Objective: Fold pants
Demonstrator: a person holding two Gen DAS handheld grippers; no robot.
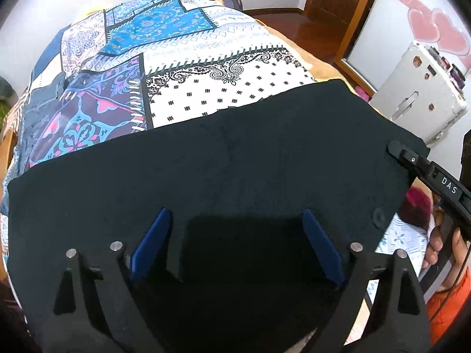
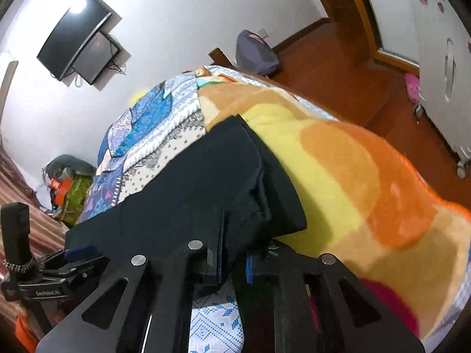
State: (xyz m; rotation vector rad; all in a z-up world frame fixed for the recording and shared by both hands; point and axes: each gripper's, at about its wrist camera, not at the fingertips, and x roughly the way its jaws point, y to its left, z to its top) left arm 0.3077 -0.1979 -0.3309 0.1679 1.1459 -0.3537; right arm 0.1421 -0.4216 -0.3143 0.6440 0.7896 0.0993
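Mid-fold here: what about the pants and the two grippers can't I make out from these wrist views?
- Left wrist view: near edge of the pants is hidden under the open left gripper and its shadow.
- Right wrist view: the right gripper looks nearly closed around a pants fold; actual grip hidden by dark cloth.
- Neither view: waistband, legs, fold count; the black fabric shows no detail.
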